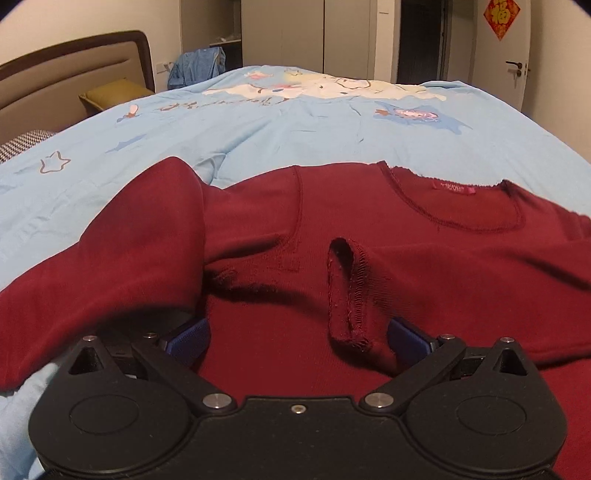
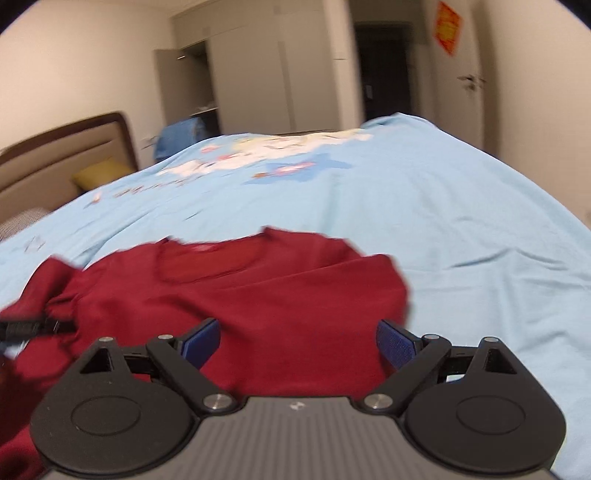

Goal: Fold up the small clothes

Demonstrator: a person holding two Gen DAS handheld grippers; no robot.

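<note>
Item: dark red top point(image 1: 369, 236), long-sleeved, lying on the bed point(image 1: 295, 129) at its near edge, neckline and label towards the far side. One sleeve cuff point(image 1: 345, 291) is folded across the chest; the other sleeve point(image 1: 147, 229) rises in a hump at the left of the left wrist view.

Left tongs point(image 1: 297, 338): spread wide just above the top, blue pads point(image 1: 188, 339) clear to each side, cuff lying between them nearer the right pad. Nothing gripped.

Right tongs point(image 2: 298, 343): likewise released and wide, over the lower body of the top point(image 2: 258, 295). Nothing pressed between the pads. The view is motion-blurred, so whether the pads brush the cloth cannot be told.

Surface: light blue bedspread point(image 2: 443, 221) with cartoon print and star outlines, creased beside the garment.

Surroundings:
- padded headboard point(image 1: 55, 81) with dark frame, at left
- olive cushion point(image 1: 110, 94) against it
- chequered fabric point(image 1: 22, 142) at the far left edge
- blue garment point(image 1: 195, 66) heaped beyond the bed
- pale wardrobe point(image 1: 288, 33), one section standing open
- dark doorway point(image 1: 421, 37)
- white door with lever handle point(image 1: 515, 66)
- red diamond decoration point(image 1: 500, 16) on the door

In the way: the folded cuff between the left pads; the raised sleeve at left.
</note>
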